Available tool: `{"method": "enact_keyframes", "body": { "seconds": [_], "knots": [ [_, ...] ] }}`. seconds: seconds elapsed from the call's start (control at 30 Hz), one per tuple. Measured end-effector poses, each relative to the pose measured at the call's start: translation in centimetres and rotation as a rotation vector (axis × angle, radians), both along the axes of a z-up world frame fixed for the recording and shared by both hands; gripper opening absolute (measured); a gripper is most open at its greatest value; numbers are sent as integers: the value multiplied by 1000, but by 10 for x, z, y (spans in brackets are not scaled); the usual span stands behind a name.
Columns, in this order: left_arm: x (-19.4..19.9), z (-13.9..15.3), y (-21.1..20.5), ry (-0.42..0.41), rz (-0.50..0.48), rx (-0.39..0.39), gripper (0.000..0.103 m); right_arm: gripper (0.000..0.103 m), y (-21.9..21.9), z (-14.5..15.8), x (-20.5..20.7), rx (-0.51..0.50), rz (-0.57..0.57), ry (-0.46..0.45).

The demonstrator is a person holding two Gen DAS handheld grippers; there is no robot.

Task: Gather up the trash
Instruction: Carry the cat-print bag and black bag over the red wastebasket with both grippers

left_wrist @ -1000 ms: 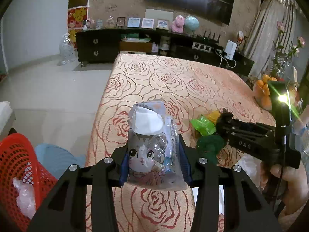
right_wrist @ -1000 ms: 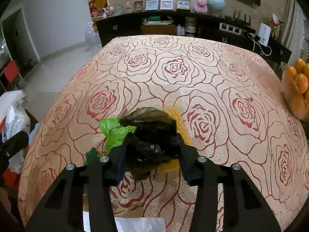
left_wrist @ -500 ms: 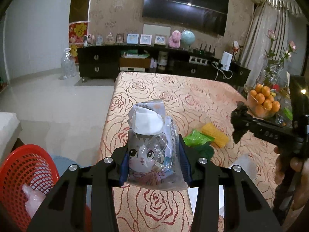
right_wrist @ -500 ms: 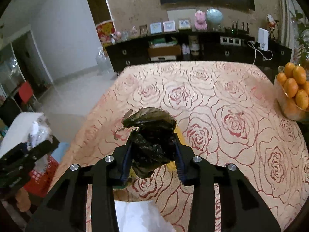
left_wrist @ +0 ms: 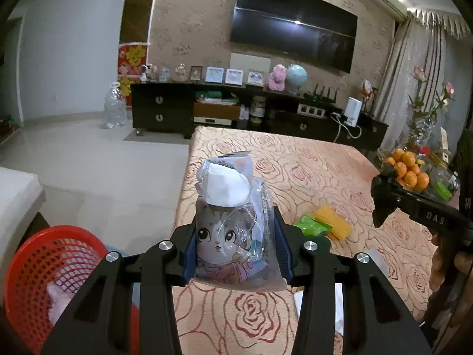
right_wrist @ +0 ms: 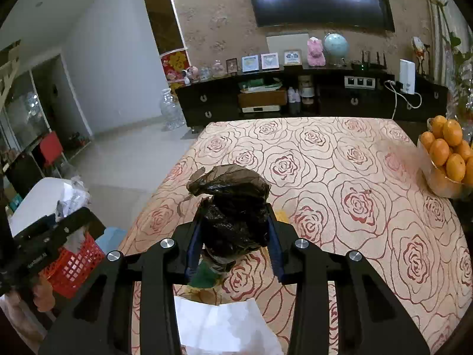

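A living room: a table point(left_wrist: 310, 171) under a rose-patterned cloth, with a dark cabinet point(left_wrist: 165, 109) and a wall TV point(left_wrist: 292, 35) beyond its far edge. A bowl of oranges point(right_wrist: 446, 159) sits at the table's right edge.

The left gripper point(left_wrist: 236, 248) is clamped on a clear wrapper point(left_wrist: 233, 233) printed with a cartoon cat, with a white wad showing at its top; both pads press its sides, and it hangs above the table's left edge. Below and left of it, on the floor beside the table, stands a red basket point(left_wrist: 44, 269) that seems to hold pale scraps, though the mesh blurs them.

The right gripper point(right_wrist: 233, 230) is closed on a crumpled black bag point(right_wrist: 233, 207), held above the table near its near-left corner. The bag bulges above the 2 fingers.

On the cloth, near the near edge, lie a green wrapper point(left_wrist: 310, 224) and a yellow wrapper point(left_wrist: 334, 222), touching each other. A white paper point(right_wrist: 224, 325) lies at the near edge, under the right gripper. In the left view, the right gripper shows at the right border with a hand point(left_wrist: 461, 263) on its grip.
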State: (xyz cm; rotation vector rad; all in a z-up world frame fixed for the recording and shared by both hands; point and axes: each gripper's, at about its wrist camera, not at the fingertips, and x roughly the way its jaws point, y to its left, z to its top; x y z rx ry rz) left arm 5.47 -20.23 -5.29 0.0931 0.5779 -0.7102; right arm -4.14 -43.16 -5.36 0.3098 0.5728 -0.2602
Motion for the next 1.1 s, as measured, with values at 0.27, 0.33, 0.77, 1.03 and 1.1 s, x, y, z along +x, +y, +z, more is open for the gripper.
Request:
{"method": "enact_keyframes", "body": {
  "seconds": [0.27, 0.33, 0.77, 1.03, 1.1],
  "knots": [
    [-2, 6, 22, -41, 54, 16, 41, 37, 22, 6, 8, -45, 23, -3],
    [-1, 6, 28, -40, 71, 15, 41, 37, 30, 7, 11, -55, 39, -5],
    [7, 20, 88, -65, 216, 34, 41, 37, 85, 14, 33, -104, 145, -9],
    [21, 16, 128, -73, 329, 60, 41, 37, 109, 13, 47, -118, 191, -2],
    [25, 10, 135, -62, 347, 69, 41, 37, 113, 12, 52, -120, 201, 3]
  ]
}}
